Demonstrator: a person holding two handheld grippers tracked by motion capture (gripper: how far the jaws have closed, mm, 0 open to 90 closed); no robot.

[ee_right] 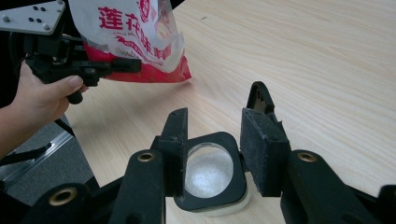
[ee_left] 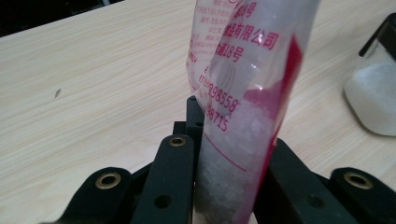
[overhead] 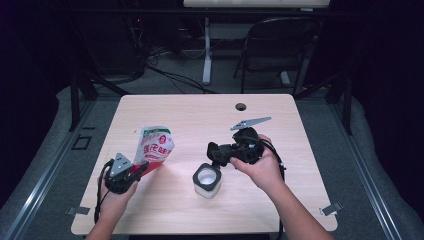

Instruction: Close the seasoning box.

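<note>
A red-and-white printed bag (overhead: 152, 145) with white crystals inside hangs upright over the table's left side. My left gripper (overhead: 141, 168) is shut on its lower edge; in the left gripper view the black jaws pinch the bag (ee_left: 243, 93) from both sides. A small jar (overhead: 206, 181) with a black square collar stands uncapped on the table, white crystals inside (ee_right: 210, 172). My right gripper (overhead: 214, 151) hovers just above and behind the jar, jaws apart with nothing pressed between them (ee_right: 217, 109). The bag (ee_right: 135, 42) and the left hand appear farther off in the right gripper view.
The wooden table (overhead: 200, 110) has a round cable hole (overhead: 241, 106) near its far edge. A folding chair (overhead: 280, 45) and a desk leg stand beyond the table. The jar (ee_left: 373, 93) sits to the right of the bag in the left gripper view.
</note>
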